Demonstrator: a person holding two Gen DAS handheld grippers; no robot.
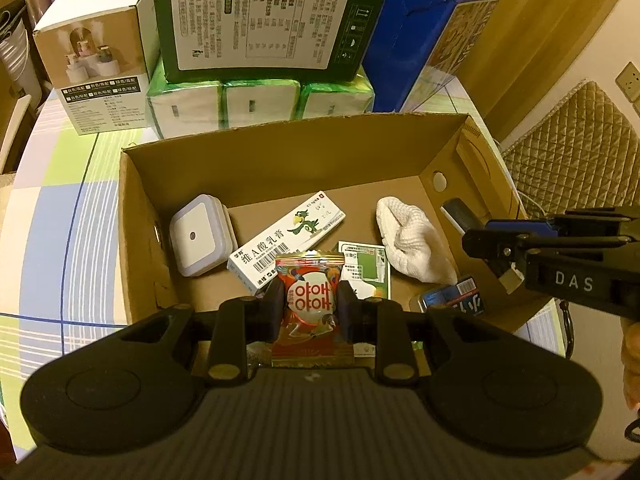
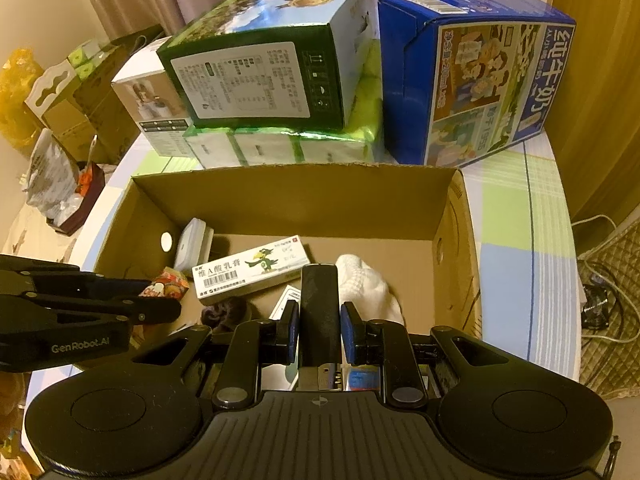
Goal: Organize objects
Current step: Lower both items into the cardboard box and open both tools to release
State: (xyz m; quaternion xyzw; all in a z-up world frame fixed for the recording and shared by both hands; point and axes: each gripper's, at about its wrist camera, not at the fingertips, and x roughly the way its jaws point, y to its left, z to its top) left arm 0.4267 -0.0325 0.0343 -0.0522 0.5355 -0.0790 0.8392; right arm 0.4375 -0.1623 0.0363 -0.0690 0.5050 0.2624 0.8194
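Note:
My left gripper [image 1: 311, 300] is shut on a red snack packet [image 1: 310, 312] with white lettering, held above the near part of an open cardboard box [image 1: 280, 152]. In the right wrist view the left gripper [image 2: 164, 298] and red snack packet [image 2: 168, 286] show at the box's left side. My right gripper [image 2: 320, 326] is shut on a black bar-shaped object [image 2: 320, 304] with a metal end, over the box's right part. The right gripper [image 1: 492, 256] also enters the left wrist view from the right. Inside the box lie a white night light [image 1: 196, 236], an ointment box [image 1: 288, 236], a white cloth [image 1: 412, 236] and a green card [image 1: 364, 268].
Behind the cardboard box stand a green carton [image 1: 264, 20] on tissue packs [image 1: 260, 104], a blue milk carton [image 1: 420, 32] and a white humidifier box [image 1: 96, 72]. A blue tin [image 1: 456, 296] lies in the box's near right corner. A quilted chair [image 1: 572, 148] is at the right.

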